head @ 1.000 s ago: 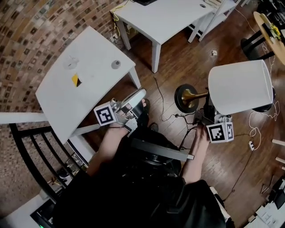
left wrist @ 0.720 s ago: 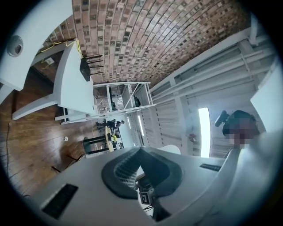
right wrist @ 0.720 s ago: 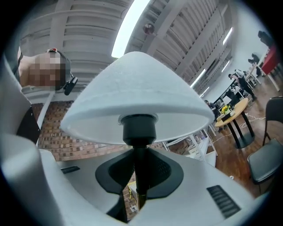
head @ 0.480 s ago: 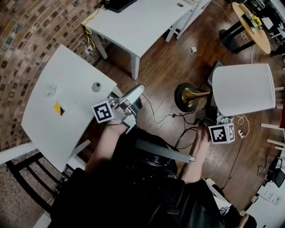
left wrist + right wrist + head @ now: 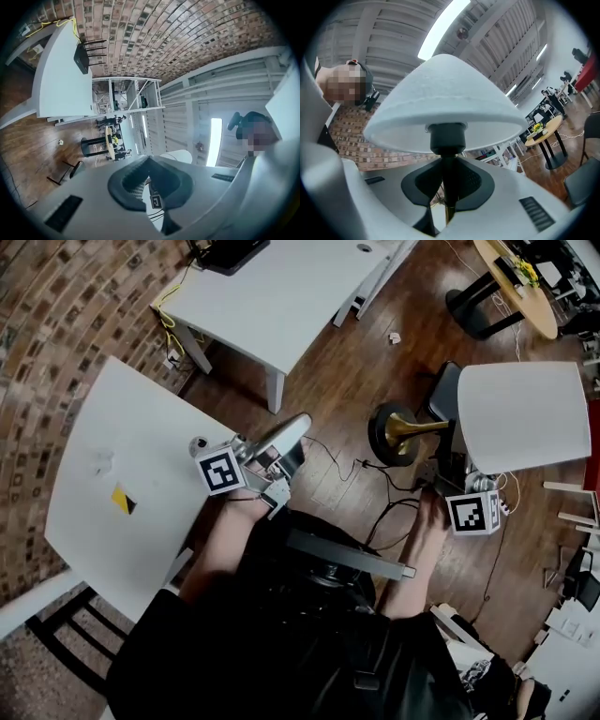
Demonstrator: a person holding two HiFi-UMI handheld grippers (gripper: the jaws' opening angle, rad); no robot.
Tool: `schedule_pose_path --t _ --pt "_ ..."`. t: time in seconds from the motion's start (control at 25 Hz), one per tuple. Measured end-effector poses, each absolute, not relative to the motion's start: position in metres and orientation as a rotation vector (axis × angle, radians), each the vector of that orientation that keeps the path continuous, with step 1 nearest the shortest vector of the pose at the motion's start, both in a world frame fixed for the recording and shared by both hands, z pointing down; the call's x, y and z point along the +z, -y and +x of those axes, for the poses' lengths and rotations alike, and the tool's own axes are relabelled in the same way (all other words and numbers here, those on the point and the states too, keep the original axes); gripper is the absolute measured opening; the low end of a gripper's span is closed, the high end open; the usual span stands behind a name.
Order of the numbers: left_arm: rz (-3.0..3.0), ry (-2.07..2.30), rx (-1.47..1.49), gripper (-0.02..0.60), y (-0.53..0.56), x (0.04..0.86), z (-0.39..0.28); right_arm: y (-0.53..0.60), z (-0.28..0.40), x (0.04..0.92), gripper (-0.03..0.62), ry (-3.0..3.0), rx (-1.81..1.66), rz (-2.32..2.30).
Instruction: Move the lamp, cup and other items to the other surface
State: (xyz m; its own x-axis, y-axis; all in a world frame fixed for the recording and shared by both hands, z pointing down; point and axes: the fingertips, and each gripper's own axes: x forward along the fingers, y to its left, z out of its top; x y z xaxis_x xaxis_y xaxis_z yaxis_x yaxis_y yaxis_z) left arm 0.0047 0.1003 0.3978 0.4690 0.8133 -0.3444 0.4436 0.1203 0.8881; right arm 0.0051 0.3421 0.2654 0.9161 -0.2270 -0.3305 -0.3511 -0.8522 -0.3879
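Grips the lamp (image 5: 520, 413) stem in right gripper (image 5: 445, 176) jaws, in the air right of the worktop (image 5: 141, 549). Holds left gripper (image 5: 149, 164) jaws closed, empty. Leaves small things (image 5: 124, 500) on that worktop, not yet moved.

A brick wall (image 5: 47, 306) fills the left side, above a dark wooden plank floor (image 5: 328, 371). A white worktop (image 5: 141, 418) stands beside the wall, and a second white table (image 5: 281, 287) sits further off with a yellow cable (image 5: 169, 298) hanging at its corner. A black slatted chair (image 5: 56, 634) stands at the worktop's near end. A round wooden table (image 5: 514, 296) on a black pedestal stands at the far right. A long strip light (image 5: 440, 28) glows on a ribbed ceiling.
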Motion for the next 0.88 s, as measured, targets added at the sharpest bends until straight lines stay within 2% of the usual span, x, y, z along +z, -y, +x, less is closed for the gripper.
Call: schedule_pose_path --t 0.44,0.88 --pt "1.491 -1.207 0.461 0.002 -0.123 0.403 0.036 -0.35 0.031 0.283 0.074 -0.355 0.358 -2.601" --pt "1.577 -1.126 0.481 0.002 -0.181 0.407 0.087 -0.426 0.087 0.292 0.074 -0.38 0.372 -2.586"
